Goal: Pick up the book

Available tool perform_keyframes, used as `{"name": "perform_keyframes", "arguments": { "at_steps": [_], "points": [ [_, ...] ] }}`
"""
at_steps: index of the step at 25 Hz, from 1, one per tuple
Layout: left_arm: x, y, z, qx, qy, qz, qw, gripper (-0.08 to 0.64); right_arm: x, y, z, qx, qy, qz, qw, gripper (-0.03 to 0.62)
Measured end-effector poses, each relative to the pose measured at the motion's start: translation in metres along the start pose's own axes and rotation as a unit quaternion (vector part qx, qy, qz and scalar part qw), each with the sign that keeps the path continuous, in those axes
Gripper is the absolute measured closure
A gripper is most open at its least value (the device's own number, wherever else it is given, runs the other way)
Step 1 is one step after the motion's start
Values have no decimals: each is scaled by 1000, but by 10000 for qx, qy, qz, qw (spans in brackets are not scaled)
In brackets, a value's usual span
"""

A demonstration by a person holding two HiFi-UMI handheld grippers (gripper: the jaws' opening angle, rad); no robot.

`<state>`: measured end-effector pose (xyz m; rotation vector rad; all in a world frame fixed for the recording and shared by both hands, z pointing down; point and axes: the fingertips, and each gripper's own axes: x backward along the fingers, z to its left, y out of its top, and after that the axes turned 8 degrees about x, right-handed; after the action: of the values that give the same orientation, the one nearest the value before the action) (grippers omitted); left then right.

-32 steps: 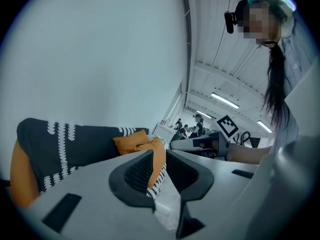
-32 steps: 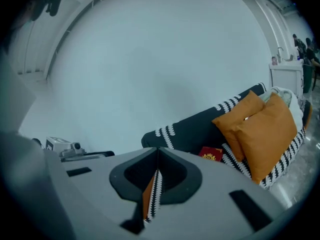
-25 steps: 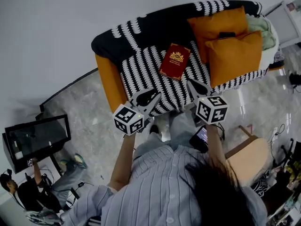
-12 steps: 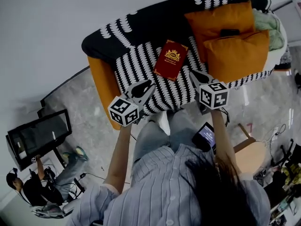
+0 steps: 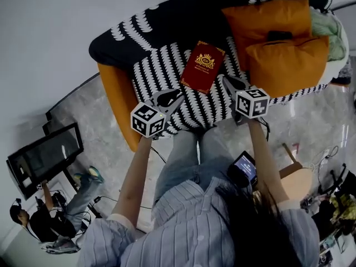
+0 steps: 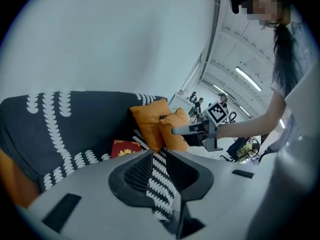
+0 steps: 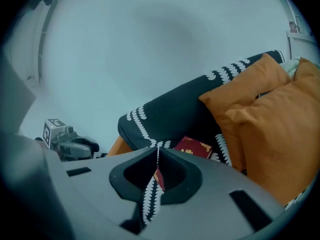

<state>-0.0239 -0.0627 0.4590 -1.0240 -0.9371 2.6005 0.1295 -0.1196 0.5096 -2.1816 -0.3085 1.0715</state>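
Observation:
A dark red book [image 5: 203, 67] with a gold emblem lies flat on the black-and-white patterned sofa seat [image 5: 167, 77]. My left gripper [image 5: 176, 95] hovers over the seat's front part, below and left of the book, shut and empty. My right gripper [image 5: 227, 82] sits just right of the book's lower corner, shut with nothing in it. In the left gripper view the book [image 6: 125, 147] lies ahead past the left gripper [image 6: 159, 152], with the right gripper [image 6: 200, 129] off to the right. The right gripper view shows the book [image 7: 194, 147] close beyond the right gripper [image 7: 158, 147].
Two orange cushions [image 5: 267, 21] [image 5: 286, 65] lean at the sofa's right end, a small dark object [image 5: 278, 36] lying between them. A pale green cloth [image 5: 328, 32] is behind them. The sofa's orange arm [image 5: 117, 93] is at left. A monitor [image 5: 44, 160] and a seated person [image 5: 33, 227] are lower left.
Both grippers have sunk and moved forward over the sofa seat, closer to the book. The book has not moved. Both stay shut.

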Motion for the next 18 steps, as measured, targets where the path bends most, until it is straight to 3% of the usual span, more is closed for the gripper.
{"name": "perform_keyframes", "arguments": {
  "at_steps": [6,13,18],
  "points": [
    [-25,-15,43,129,-140,334,9993,479,-32,-23,-24,-606,-90,99,9981,569],
    [-65,-48,104,181,-156,781,9967,476,-79,-59,-56,-846,-253,303,9956,569],
    [-92,-63,136,186,-191,1121,9933,471,-105,-83,-74,-1405,-317,293,9891,569]
  ]
}}
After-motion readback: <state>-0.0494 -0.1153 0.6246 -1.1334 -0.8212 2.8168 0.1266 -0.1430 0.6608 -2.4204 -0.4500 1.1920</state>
